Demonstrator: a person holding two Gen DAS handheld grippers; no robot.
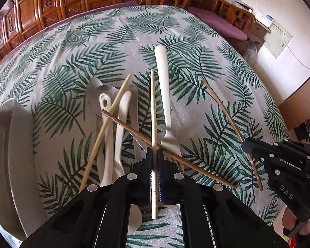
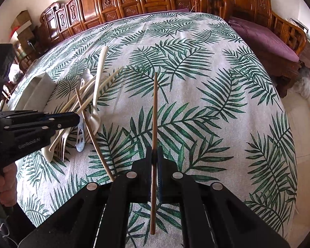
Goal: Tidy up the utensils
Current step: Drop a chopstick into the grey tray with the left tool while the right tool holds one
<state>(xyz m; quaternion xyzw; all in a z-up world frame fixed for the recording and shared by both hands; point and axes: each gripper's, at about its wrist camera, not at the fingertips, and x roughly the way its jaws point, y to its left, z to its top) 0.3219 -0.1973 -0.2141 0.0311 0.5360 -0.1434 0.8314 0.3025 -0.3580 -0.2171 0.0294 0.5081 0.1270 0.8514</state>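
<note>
Gripping a pale chopstick [image 1: 153, 111], the left gripper [image 1: 154, 157] is closed on it above the utensil pile [image 1: 113, 124] on the leaf-print tablecloth [image 1: 196, 124]. The right gripper [image 2: 154, 155] clamps a dark brown chopstick [image 2: 154, 111], probably lifted off the cloth.

1. Pale chopstick [image 1: 153, 111], clamped upright-angled.
2. Dark brown chopstick [image 2: 154, 111], likewise clamped.
3. Second dark chopstick [image 1: 138, 132] lies across the white-handled fork [image 1: 164, 95], spoons [image 1: 119, 128] and another pale chopstick [image 1: 107, 124].

Utensil pile [image 1: 117, 124] on tablecloth [image 1: 196, 82], plate [image 1: 8, 155] left of pile
</note>
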